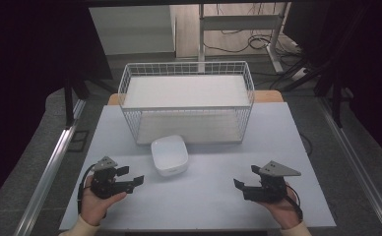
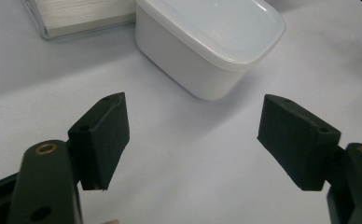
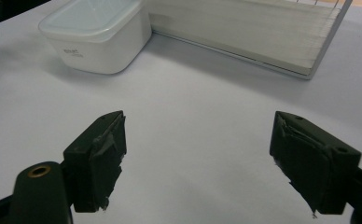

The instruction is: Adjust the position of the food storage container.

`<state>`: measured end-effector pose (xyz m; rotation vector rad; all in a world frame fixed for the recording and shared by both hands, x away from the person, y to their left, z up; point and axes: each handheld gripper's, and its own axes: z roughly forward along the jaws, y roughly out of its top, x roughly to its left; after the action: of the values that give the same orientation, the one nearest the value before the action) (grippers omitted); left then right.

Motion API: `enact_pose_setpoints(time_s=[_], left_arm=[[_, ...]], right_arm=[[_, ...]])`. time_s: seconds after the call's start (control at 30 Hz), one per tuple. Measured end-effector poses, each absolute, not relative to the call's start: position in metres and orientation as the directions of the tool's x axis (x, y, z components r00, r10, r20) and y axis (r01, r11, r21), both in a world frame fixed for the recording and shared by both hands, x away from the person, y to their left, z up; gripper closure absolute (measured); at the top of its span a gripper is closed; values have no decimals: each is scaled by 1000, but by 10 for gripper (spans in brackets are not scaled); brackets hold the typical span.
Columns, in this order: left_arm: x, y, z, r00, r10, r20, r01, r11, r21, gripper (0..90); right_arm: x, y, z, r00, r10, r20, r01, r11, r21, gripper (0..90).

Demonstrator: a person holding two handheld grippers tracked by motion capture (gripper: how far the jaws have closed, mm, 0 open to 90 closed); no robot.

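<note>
Container handling is looking barely begun, judging by how everything is lying. Nearest the person, both hands are resting low over the table [image 1: 204,196], each holding a pair of tongs. The left gripper [image 1: 130,176] is standing with its jaws spread wide and nothing between them; in the left gripper view its black pads [image 2: 105,135] are framing bare tabletop, with the white lidded container [image 2: 212,42] sitting just ahead and slightly to one side. The right gripper [image 1: 245,178] is likewise gaping wide and holding nothing, its pads [image 3: 102,156] pointing across open table toward the container [image 3: 97,39], which is lying well apart from it. Farther out, the container [image 1: 170,155] is sitting upright near the table's middle, lid on, untouched by either tool, just in front of the white wire basket [image 1: 186,101]. The basket is standing at the far edge, apparently with nothing in it. Reaching, grasping and any moving of the container all seem to be left to do
</note>
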<state>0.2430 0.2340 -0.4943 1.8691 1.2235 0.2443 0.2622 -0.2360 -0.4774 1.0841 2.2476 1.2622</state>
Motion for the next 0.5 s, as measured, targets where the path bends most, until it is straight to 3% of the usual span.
enact_pose_setpoints(time_s=[0.5], left_arm=[[243,234,-492,500,826,-260,648,-157,745,246]], right_arm=[[263,-239,-476,-639,765,78,475,312,822,212]])
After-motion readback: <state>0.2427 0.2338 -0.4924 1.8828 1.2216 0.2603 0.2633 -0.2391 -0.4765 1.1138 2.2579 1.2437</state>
